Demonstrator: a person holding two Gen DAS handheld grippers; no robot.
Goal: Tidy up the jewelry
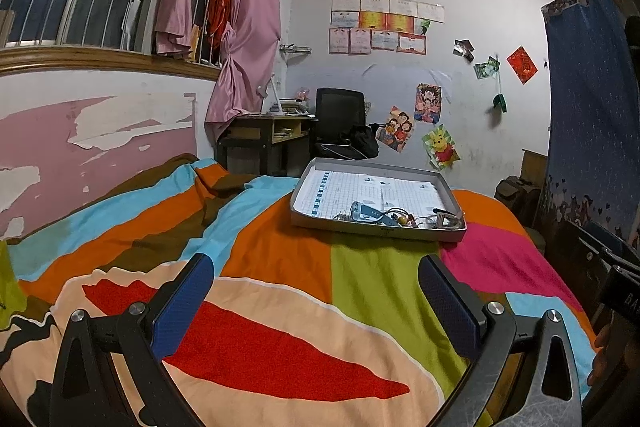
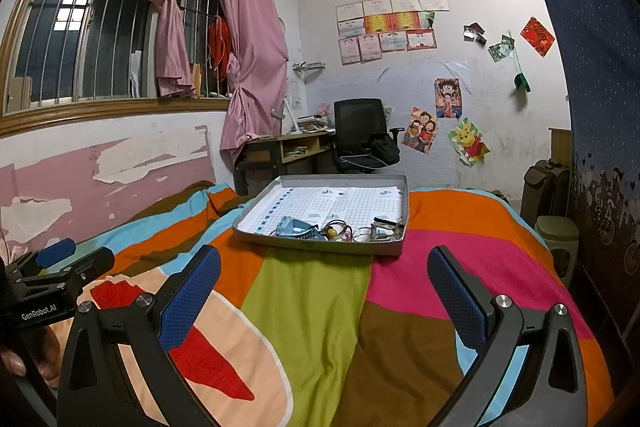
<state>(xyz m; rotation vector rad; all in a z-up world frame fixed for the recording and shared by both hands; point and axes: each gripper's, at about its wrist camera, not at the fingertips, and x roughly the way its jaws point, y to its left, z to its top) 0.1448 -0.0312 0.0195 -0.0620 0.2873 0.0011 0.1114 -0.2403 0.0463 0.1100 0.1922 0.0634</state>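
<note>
A shallow grey tray (image 1: 376, 227) (image 2: 316, 247) lined with grid paper rests on the bed. Along its near edge lies a jumble of jewelry: a light blue watch (image 1: 366, 213) (image 2: 296, 227), a beaded piece with a yellow bead (image 2: 333, 233), and a metal clip (image 2: 384, 227). My left gripper (image 1: 316, 267) hovers open above the bedspread, well short of the tray. Likewise open and empty, my right gripper (image 2: 324, 259) faces the tray from a similar distance. In the right wrist view the left gripper (image 2: 60, 263) shows at the left edge.
A multicoloured bedspread (image 1: 280, 307) covers the bed. Beyond its far end stand a desk (image 2: 288, 147) and a black office chair (image 2: 360, 131). A barred window with pink curtains (image 2: 248, 47) fills the left wall; a dark cabinet (image 1: 592, 259) and green stool (image 2: 558, 239) stand right.
</note>
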